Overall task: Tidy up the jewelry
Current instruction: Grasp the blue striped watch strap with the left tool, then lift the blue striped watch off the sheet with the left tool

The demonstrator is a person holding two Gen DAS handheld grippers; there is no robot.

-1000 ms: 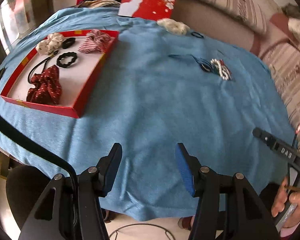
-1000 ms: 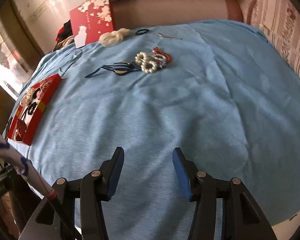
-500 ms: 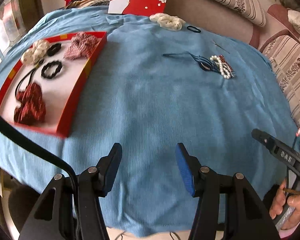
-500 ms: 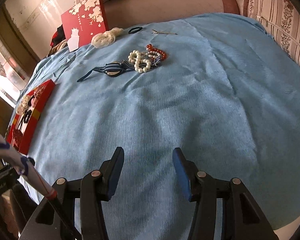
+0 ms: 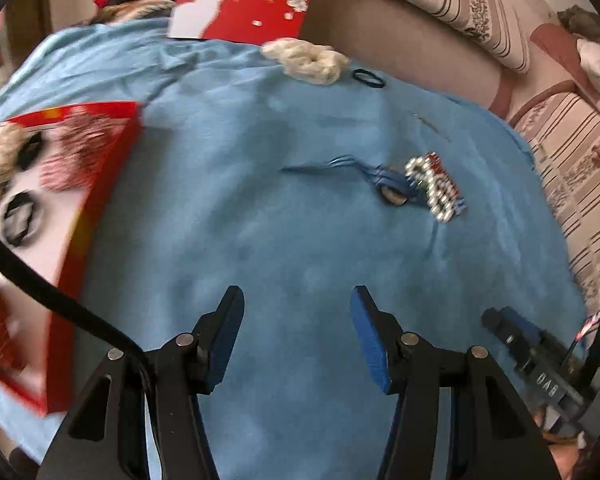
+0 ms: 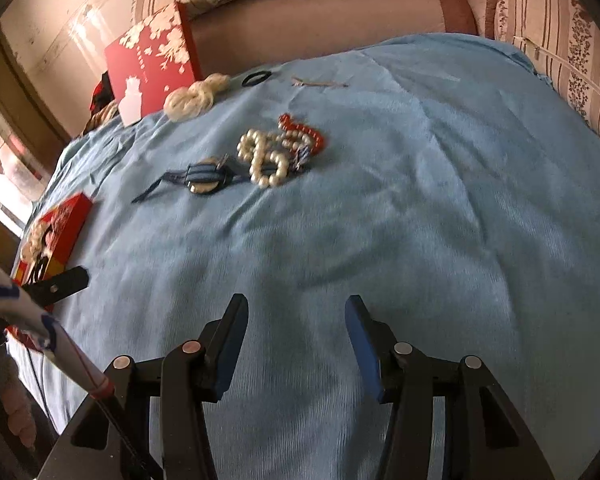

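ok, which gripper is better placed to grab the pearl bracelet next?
Probably right. The right gripper is open, empty, with the pearl bracelet nearly straight ahead; from the left gripper it sits off to the right.

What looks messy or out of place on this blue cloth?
A pearl bracelet, red beads and a blue band lie heaped together mid-cloth instead of in the red tray. Nothing looks broken.

**Daylight from the window side, motion blur in both views**

Daylight is washing in from the left of the blue cloth (image 6: 380, 220), blowing out the window edge. The red tray (image 5: 96, 216), left of the cloth, is smearing with motion blur. Soft shadows are falling across the cloth's middle. Fisheye bending is curving its edges, with corners darkening.
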